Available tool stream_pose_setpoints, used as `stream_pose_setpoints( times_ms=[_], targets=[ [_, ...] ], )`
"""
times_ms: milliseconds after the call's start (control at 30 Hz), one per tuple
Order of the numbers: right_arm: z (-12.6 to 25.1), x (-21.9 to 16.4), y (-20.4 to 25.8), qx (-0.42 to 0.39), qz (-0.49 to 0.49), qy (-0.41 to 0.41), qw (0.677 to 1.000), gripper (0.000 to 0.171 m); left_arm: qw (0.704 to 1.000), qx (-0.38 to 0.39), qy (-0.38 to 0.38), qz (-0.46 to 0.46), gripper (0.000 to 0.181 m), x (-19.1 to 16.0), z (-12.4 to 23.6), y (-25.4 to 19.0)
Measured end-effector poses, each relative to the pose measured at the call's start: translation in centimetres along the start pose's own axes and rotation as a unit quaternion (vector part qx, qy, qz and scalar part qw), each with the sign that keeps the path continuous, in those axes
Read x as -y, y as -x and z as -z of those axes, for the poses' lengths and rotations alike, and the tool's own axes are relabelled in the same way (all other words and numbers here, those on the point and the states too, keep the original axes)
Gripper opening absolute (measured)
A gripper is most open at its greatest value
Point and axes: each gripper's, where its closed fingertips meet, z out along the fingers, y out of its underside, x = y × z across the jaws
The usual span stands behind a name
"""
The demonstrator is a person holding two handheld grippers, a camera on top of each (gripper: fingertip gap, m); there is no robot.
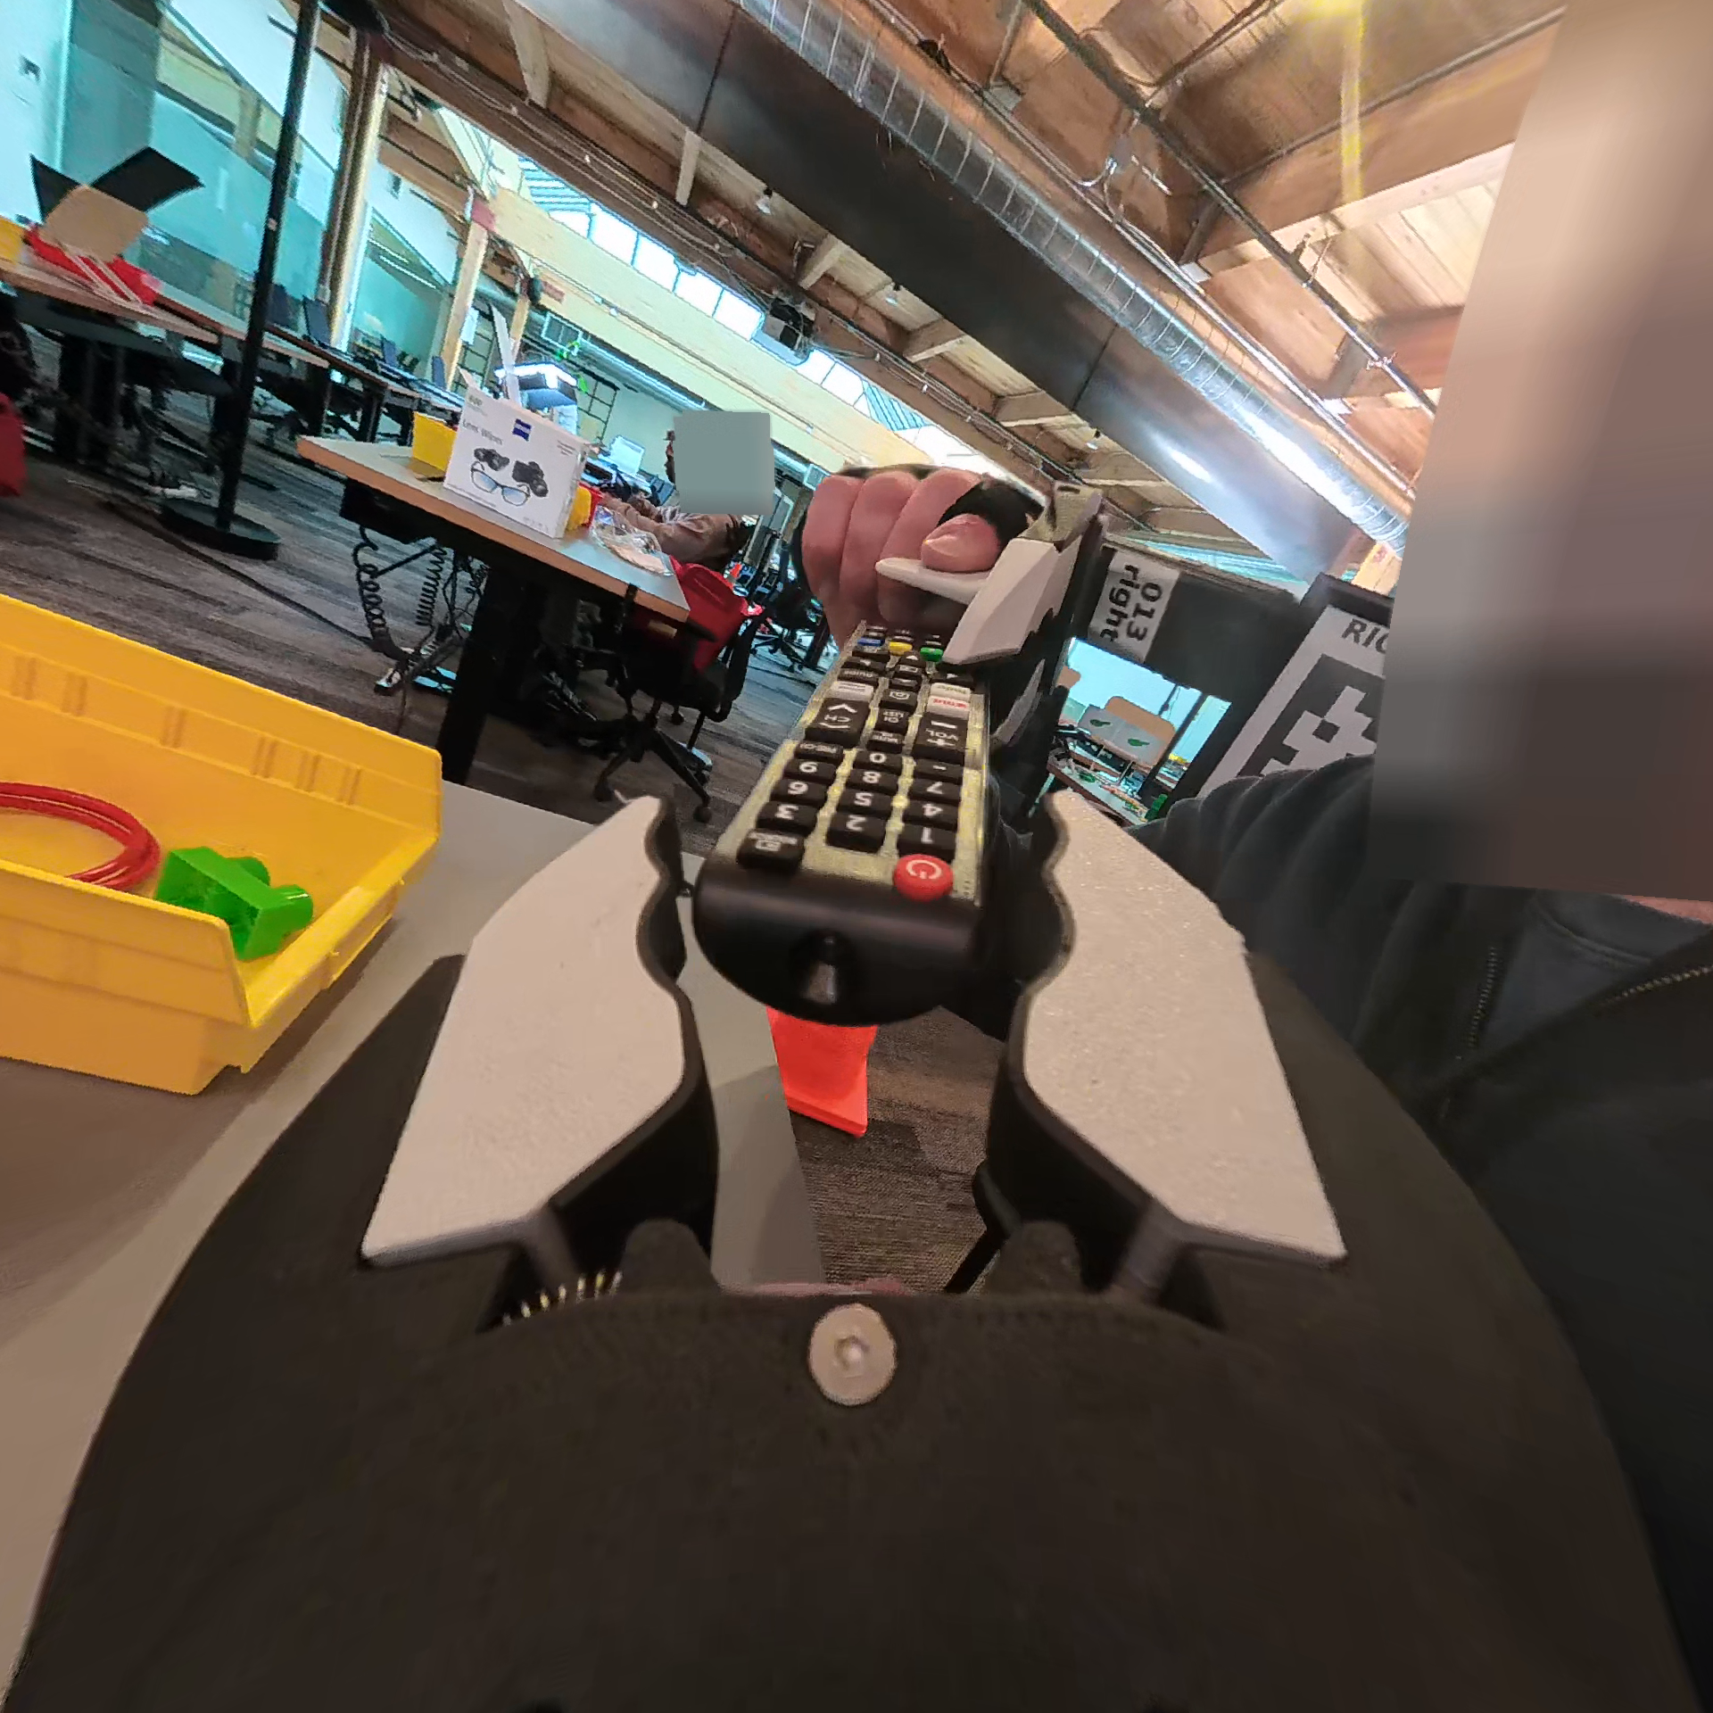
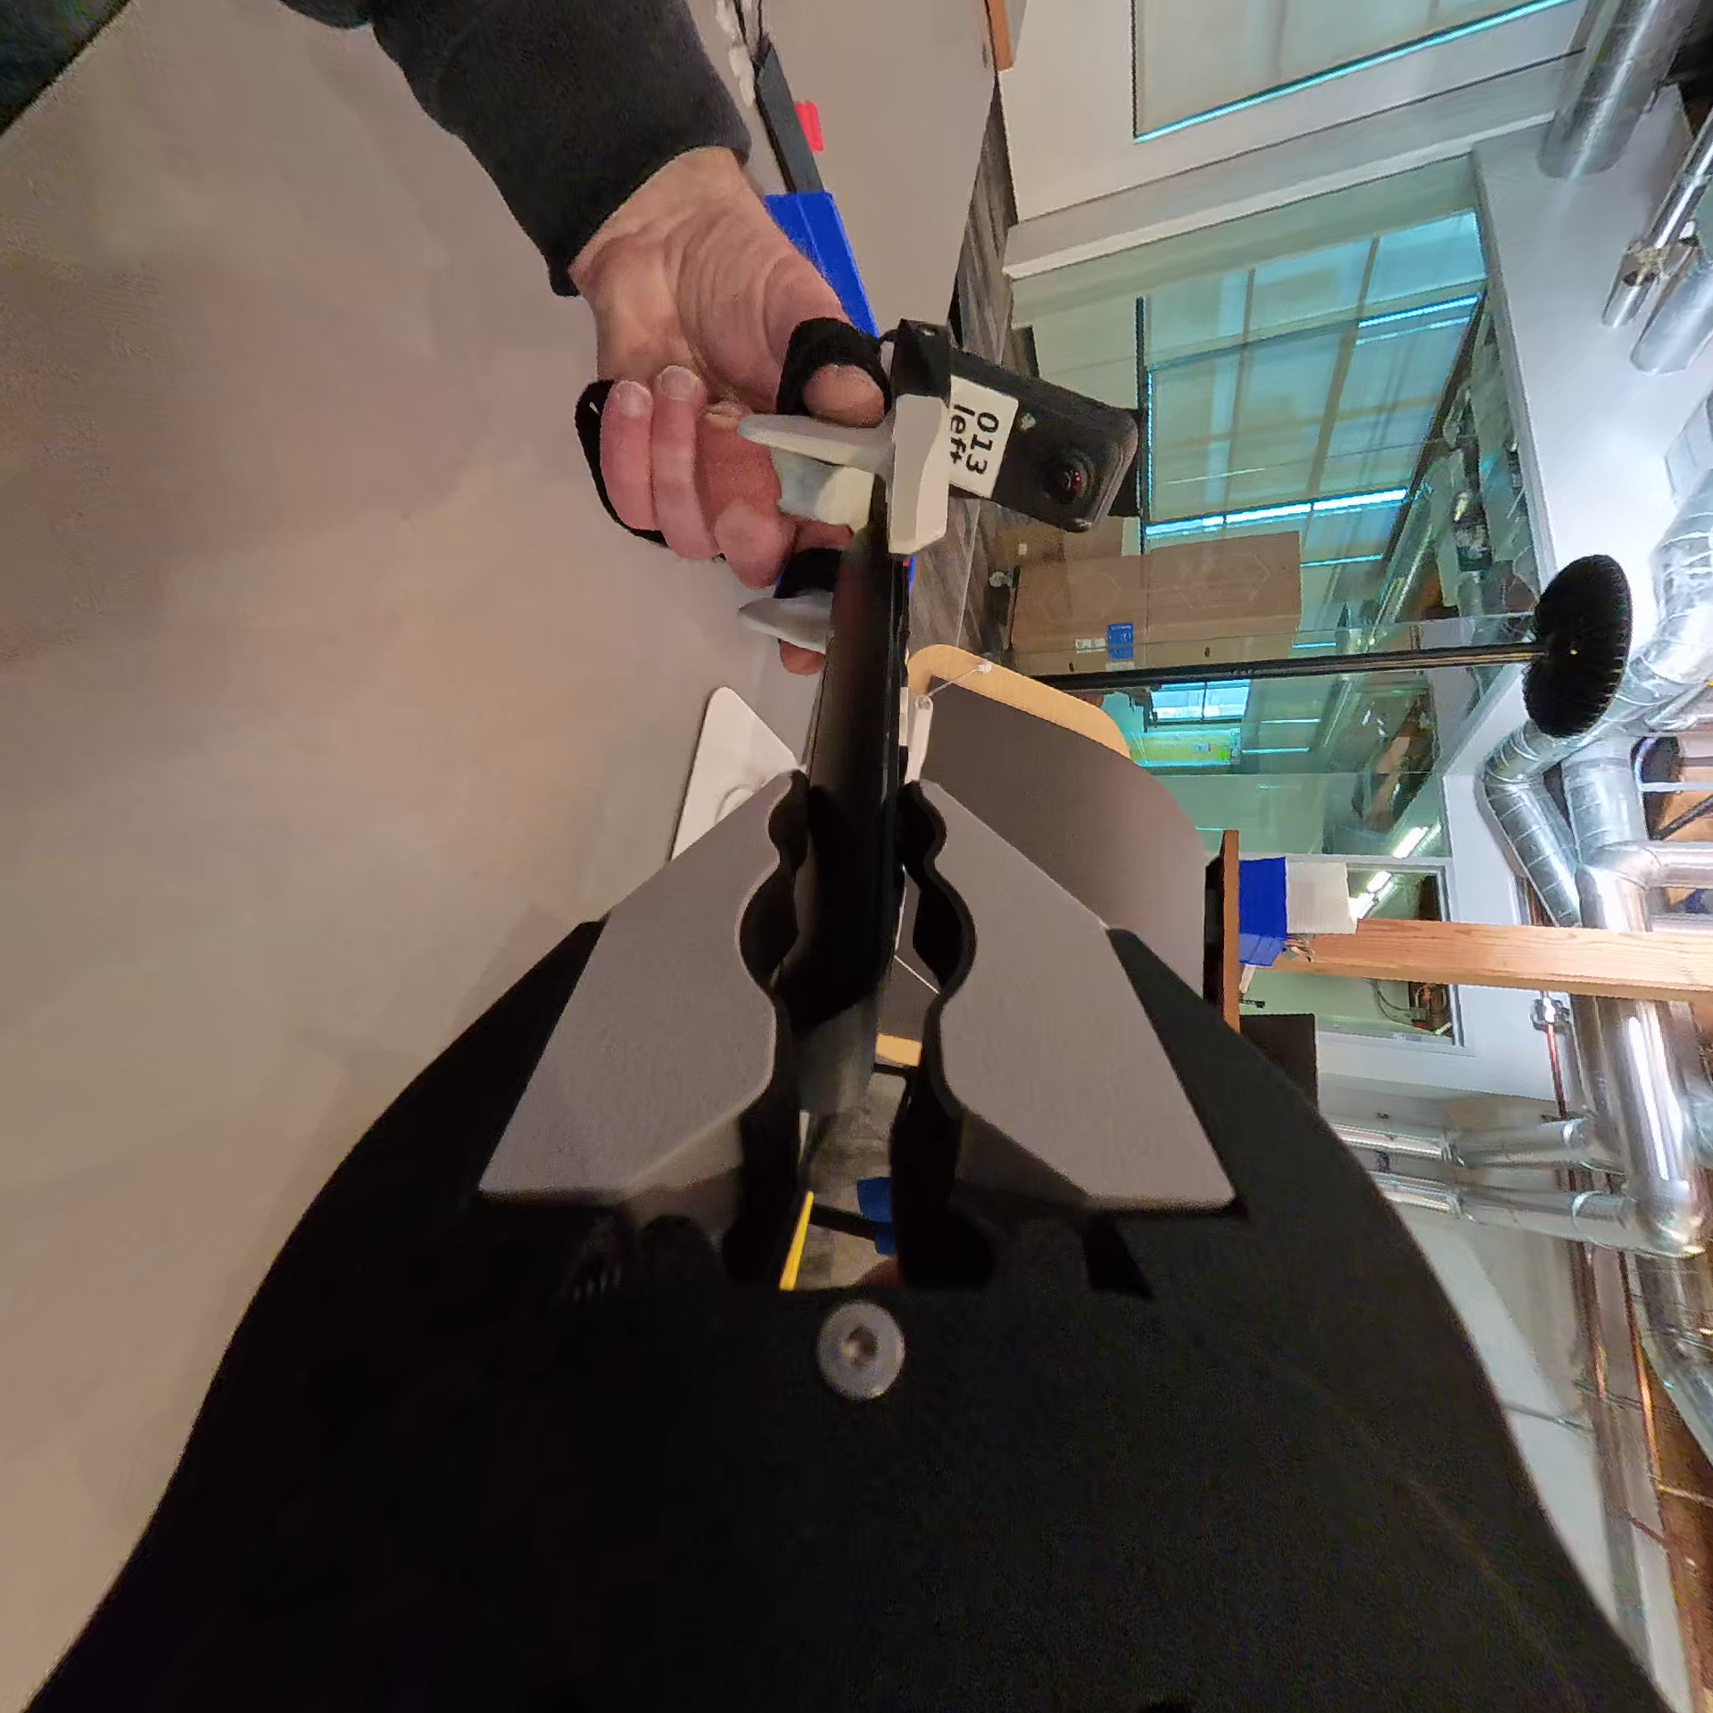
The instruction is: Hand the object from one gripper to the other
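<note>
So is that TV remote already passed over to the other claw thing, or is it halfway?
Roughly halfway. Done: the right gripper has its jaws clamped on the remote and has brought it to the left gripper. In hand: the remote's near end sits between the left gripper's jaws, which look open. Left: the left gripper must close, then the right must let go.

The right gripper (image 2: 848, 816) squeezes a thin black remote (image 2: 857, 704), seen from its edge. At its far end, a hand (image 2: 704, 371) holds the left gripper (image 2: 913, 463) above a grey table (image 2: 278, 463).
</note>
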Motion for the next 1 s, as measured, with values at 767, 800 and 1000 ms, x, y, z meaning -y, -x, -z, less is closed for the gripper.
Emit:
stream_pose_setpoints(
  times_ms=[767, 800, 1000],
  targets=[
    [-0.6, -0.8, 0.4, -0.02, -0.04, -0.015, 0.999, 0.019, 0.999, 0.019, -0.016, -0.036, 0.068, -0.5, -1.3, 0.1],
    [-0.6, -0.9, 0.4, -0.024, -0.043, -0.014, 0.999, 0.02, 0.999, 0.022, -0.015, -0.039, 0.068, -0.6, -1.3, 0.2],
    [-0.6, -1.2, 0.5, -0.043, -0.074, -0.03, 0.996, 0.028, 0.998, 0.032, -0.03, -0.039, 0.066, -0.1, -1.2, 0.3]
  ],
)
